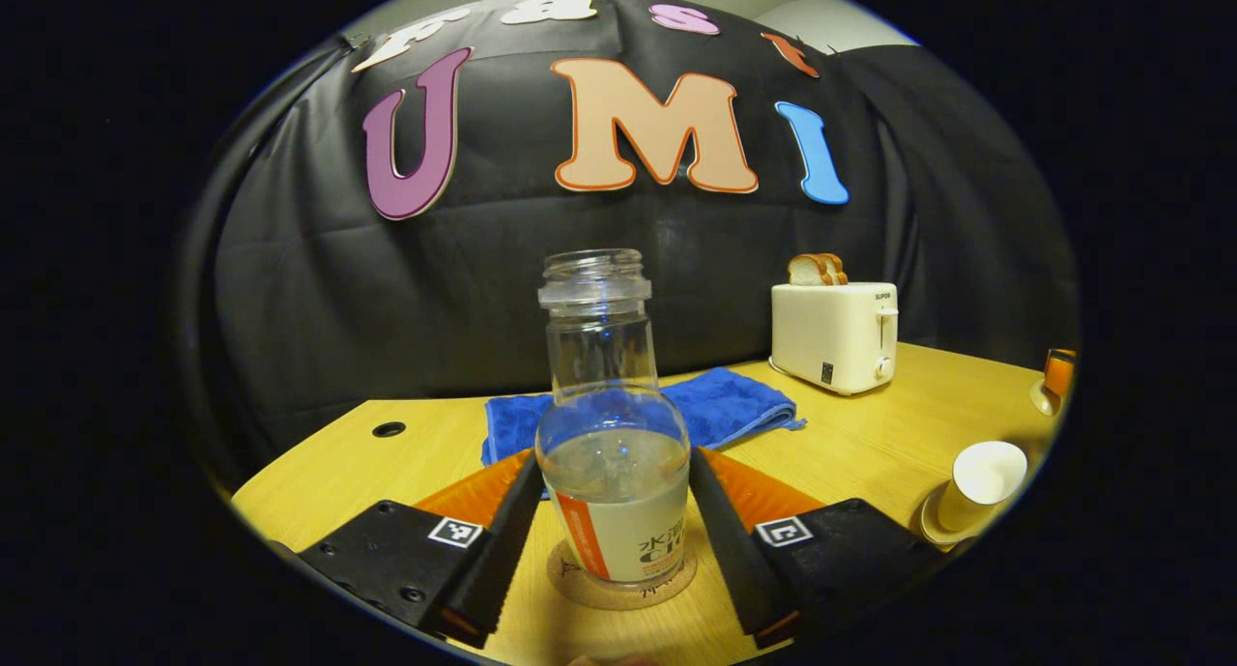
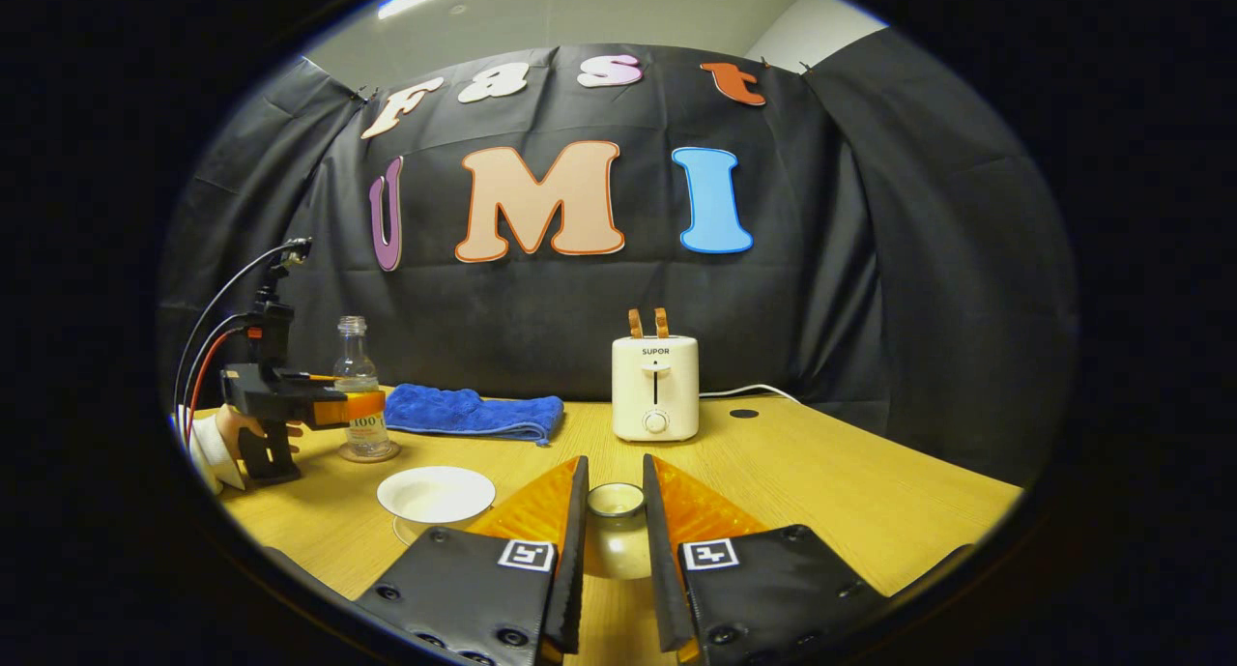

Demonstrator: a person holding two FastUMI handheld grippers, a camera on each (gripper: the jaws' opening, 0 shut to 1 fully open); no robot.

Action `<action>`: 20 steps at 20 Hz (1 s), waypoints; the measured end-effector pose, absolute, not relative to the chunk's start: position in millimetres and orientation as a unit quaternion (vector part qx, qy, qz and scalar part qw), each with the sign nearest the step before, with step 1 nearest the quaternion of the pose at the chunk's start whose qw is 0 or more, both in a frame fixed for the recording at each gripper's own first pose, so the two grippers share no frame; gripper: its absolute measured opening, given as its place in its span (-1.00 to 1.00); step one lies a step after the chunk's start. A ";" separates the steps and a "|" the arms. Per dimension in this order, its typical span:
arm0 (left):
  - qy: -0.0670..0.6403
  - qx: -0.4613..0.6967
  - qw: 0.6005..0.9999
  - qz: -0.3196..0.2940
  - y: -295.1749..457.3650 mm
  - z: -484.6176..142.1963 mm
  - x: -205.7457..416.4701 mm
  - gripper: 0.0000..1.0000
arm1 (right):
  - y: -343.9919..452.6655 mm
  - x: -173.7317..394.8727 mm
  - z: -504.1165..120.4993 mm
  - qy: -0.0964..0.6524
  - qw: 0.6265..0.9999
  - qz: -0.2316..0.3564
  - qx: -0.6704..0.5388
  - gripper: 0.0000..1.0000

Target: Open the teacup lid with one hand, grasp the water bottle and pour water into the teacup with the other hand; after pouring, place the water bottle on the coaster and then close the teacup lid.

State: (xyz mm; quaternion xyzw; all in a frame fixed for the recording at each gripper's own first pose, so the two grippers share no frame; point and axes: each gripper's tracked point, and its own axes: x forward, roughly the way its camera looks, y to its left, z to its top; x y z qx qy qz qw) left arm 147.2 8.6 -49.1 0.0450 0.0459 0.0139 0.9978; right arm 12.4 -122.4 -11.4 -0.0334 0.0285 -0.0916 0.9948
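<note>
Pale wood-grain laminate forms the table [image 2: 850, 492], smooth and matte, with a round cable hole near its back edge. On it, by the back edge, lies a blue towel [image 1: 720, 405], thick terry cloth folded flat, and beside that a glossy cream toaster [image 2: 655, 388], boxy with rounded corners, two browned bread slices [image 2: 647, 322] standing in its slots. In the left gripper view the water bottle [image 1: 614, 424] stands upright on a round, flat coaster [image 1: 623, 579] that looks like cork: clear glass, threaded open neck, rounded shoulders, a paper label around the lower body and water sitting below the shoulder. The left gripper [image 1: 613, 511] has its ridged fingers either side of the bottle's body, close against the glass, though I cannot tell whether both actually press on it. To the right in that view the teacup [image 1: 978, 487] sits on its saucer, smooth cream ceramic, its mouth uncovered. In the right gripper view the right gripper [image 2: 615, 540] has its fingers drawn narrow and clamped on the teacup lid [image 2: 616, 531], a domed cream piece held knob-first with a small ringed knob at its end
</note>
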 end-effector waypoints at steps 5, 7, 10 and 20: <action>0.033 0.047 0.998 0.019 12.1 -47.0 133.1 0.92 | -119.7 12.5 -12.0 0.029 0.995 -0.086 -0.033 -0.31; 0.024 0.045 0.998 0.024 14.5 -42.8 125.8 0.92 | -116.2 12.8 -12.4 0.030 0.996 -0.077 -0.032 -0.33; 0.013 0.047 0.998 0.034 17.2 -39.8 110.5 0.92 | -107.0 14.1 -13.3 0.031 0.998 -0.053 -0.031 -0.33; 0.009 0.032 0.999 0.030 15.3 -36.7 53.3 0.93 | -44.6 43.6 -24.0 0.041 0.997 0.056 -0.023 -0.31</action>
